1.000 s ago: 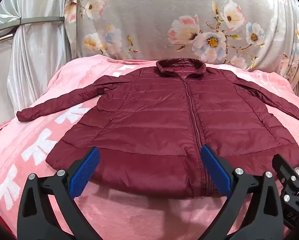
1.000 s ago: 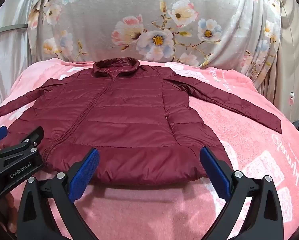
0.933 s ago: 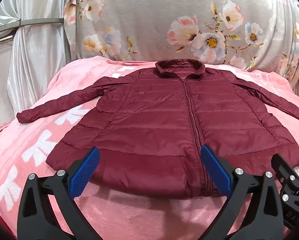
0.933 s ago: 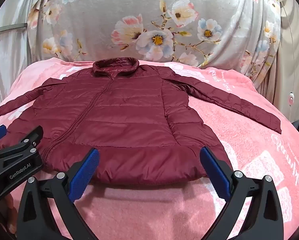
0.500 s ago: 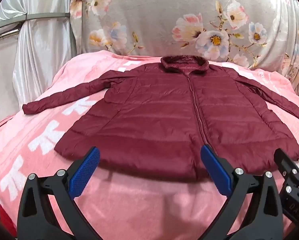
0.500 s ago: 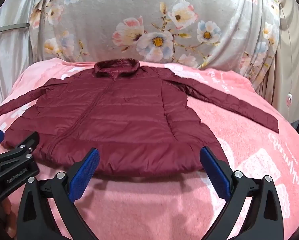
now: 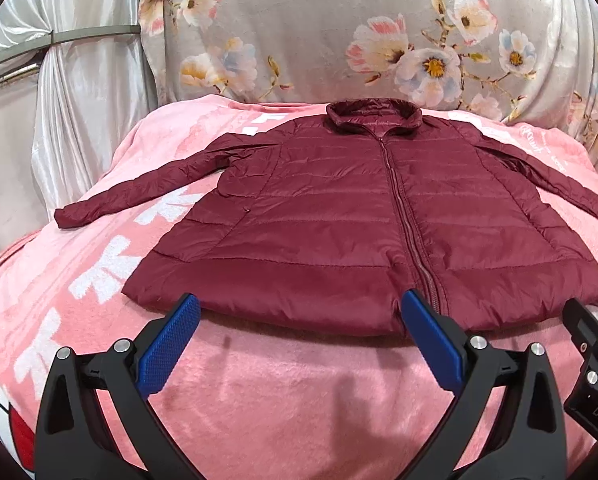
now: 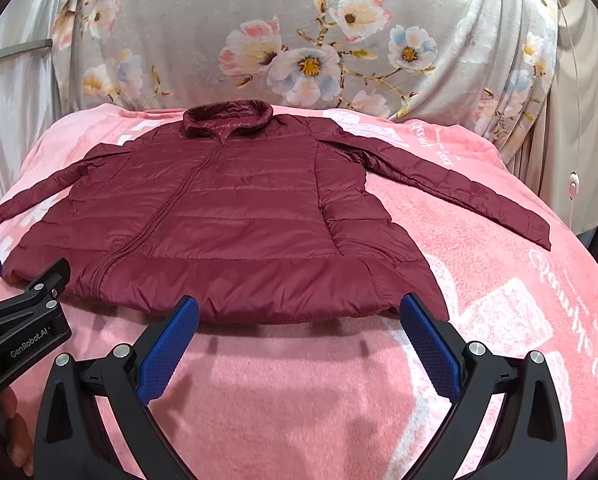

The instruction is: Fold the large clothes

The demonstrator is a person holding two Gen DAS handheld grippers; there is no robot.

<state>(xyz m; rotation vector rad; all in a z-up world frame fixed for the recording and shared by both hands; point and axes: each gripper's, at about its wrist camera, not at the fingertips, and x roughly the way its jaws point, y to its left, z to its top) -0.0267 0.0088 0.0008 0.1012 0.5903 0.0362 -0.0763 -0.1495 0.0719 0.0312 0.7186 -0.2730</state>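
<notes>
Two grippers hang low over a pink blanket (image 7: pixel 283 392), both with jaws spread wide and holding nothing. One maroon jacket (image 7: pixel 339 224) lies flat on the blanket, front up, zipped, collar at the far end and both sleeves spread out to the sides. Its hem runs just beyond the blue pads (image 7: pixel 167 344) of the left gripper (image 7: pixel 299 340) and likewise just past the right gripper (image 8: pixel 299 340), neither touching it. Behind the blanket hangs a grey floral cloth (image 8: pixel 299 40), with a pale curtain (image 7: pixel 79 100) at the left
</notes>
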